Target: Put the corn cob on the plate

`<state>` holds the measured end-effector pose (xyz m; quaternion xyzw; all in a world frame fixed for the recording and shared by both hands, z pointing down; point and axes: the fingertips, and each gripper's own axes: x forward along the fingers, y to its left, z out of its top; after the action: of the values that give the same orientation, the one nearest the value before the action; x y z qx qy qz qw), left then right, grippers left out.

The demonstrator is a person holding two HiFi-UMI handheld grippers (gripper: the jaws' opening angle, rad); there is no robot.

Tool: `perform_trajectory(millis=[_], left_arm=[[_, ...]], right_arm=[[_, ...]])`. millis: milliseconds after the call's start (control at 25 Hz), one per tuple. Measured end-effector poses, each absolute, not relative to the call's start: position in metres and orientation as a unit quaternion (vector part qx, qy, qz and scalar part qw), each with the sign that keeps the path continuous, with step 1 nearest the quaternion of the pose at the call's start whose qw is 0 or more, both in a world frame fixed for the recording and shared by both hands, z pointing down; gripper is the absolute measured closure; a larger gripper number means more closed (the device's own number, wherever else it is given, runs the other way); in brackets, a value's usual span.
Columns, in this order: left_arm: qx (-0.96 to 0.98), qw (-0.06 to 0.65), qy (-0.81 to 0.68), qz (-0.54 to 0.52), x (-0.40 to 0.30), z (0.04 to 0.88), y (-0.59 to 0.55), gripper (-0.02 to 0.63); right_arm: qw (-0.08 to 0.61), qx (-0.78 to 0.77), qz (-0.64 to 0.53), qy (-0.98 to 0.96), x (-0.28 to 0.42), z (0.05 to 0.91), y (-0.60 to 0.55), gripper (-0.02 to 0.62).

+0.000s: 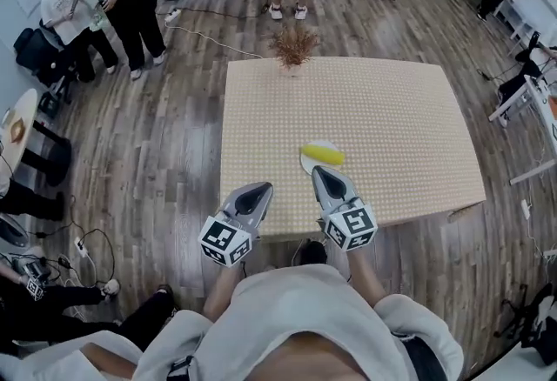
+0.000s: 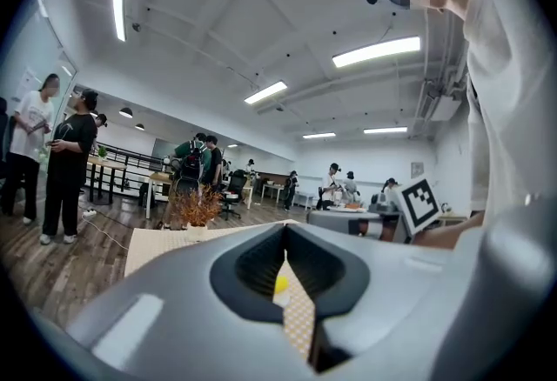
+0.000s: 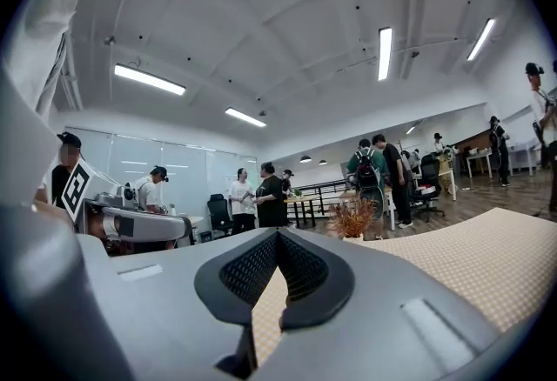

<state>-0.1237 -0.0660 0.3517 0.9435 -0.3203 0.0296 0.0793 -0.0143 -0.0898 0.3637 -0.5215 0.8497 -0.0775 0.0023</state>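
The left gripper [image 1: 258,190] and right gripper [image 1: 324,172] are closed and empty. The corn cob [image 1: 323,153] lies on the plate [image 1: 306,164], at twelve o'clock from the right one. The job looks done.

plate [image 1: 306,164] largely hidden under corn cob [image 1: 323,154], itself a sliver in left gripper view
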Motion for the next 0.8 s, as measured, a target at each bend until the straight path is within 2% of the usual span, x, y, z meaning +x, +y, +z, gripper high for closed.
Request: perform_trajectory(millis=[280,800], left_arm=[[0.959,0.087,-0.267,0.020,-0.143,0.361,-0.006,0.598],[0.965,0.074,-0.251,0.004,-0.126,0.339,0.064,0.598]], right_arm=[[-0.014,-0.564,-0.078,0.822,-0.042,0.379,-0.012,0.598],[-0.018,-0.593,-0.057,0.803,-0.019,0.352,0.070,0.598]])
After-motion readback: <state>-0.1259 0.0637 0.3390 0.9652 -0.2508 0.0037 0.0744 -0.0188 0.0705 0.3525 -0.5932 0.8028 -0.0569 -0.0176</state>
